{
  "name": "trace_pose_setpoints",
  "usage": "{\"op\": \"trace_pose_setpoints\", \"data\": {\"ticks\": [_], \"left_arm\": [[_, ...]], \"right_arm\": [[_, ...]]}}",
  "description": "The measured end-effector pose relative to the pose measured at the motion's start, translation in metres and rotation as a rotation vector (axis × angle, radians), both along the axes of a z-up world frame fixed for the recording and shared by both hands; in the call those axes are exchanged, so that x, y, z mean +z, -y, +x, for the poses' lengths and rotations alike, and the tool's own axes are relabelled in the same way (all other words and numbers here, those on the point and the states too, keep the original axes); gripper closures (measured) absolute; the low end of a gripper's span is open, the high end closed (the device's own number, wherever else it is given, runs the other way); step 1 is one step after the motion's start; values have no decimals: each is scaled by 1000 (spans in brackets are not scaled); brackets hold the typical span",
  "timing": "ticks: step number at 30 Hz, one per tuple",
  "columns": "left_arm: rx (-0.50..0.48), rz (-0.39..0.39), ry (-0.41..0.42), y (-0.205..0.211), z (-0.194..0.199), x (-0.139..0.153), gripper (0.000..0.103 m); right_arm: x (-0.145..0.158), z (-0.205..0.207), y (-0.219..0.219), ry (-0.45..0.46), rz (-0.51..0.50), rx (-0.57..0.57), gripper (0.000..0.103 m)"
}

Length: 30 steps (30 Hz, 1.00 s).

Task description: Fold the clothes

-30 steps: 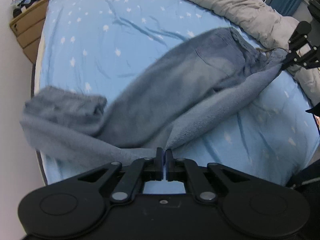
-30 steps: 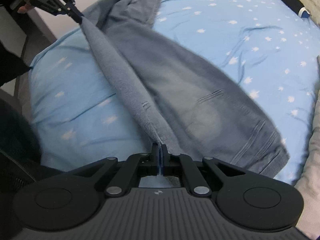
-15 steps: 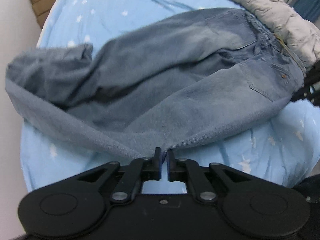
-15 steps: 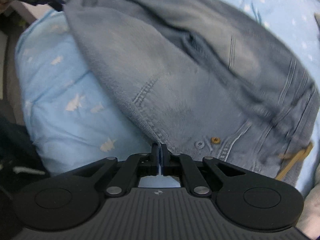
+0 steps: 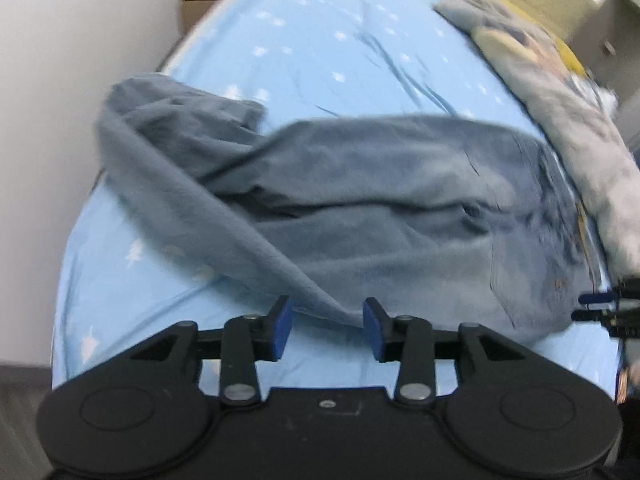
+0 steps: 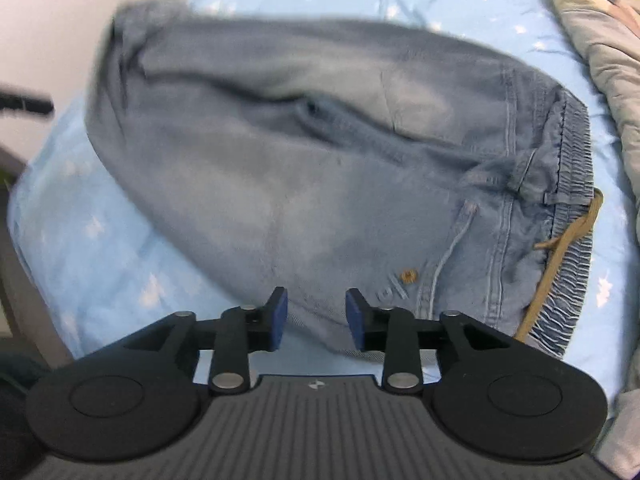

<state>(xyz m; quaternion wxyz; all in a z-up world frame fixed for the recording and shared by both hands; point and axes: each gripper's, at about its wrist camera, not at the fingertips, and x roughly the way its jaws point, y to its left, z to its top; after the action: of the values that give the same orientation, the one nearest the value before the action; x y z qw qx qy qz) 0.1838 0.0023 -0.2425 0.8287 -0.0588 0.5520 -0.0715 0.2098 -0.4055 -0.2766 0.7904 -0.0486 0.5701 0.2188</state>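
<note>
A pair of faded blue jeans [image 5: 400,200] lies folded lengthwise on the light blue star-print bed sheet [image 5: 320,40], waistband to the right, leg ends bunched at the left. My left gripper [image 5: 326,320] is open, its blue pads either side of the near edge of a leg. My right gripper [image 6: 314,312] is open too, just at the near edge of the jeans [image 6: 300,168] by the front rivet, with the elastic waistband and tan drawstring [image 6: 560,264] to its right. The right gripper's tips [image 5: 596,306] show at the far right of the left wrist view.
A grey quilt [image 5: 580,100] with a printed pattern lies along the right side of the bed, beside the waistband. A pale wall [image 5: 60,120] borders the bed on the left. The bed's near edge runs just below both grippers.
Both grippers have opened and let go of the jeans. The jeans, held stretched in the air a second ago, have come down onto the sheet with one leg laid over the other.
</note>
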Motion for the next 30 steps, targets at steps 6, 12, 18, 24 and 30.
{"op": "trace_pose_setpoints", "data": {"ticks": [6,12,18,24,30], "left_arm": [[211,2,30,-26,8,22,62],[304,-6,41,-72,48,20,62],[321,-44,44,-138,79,6,61],[323,-104,32,-216,93,-12,61],[345,-155,32,-290,88,-25,61]], "right_arm": [[3,19,-31,2,98,-21,64],[23,37,-114,57,207,50,62],[30,59,-223,102,245,122,57],[14,97,-343,143,211,169,48],[-22,138,-432,159,95,167,46]]}}
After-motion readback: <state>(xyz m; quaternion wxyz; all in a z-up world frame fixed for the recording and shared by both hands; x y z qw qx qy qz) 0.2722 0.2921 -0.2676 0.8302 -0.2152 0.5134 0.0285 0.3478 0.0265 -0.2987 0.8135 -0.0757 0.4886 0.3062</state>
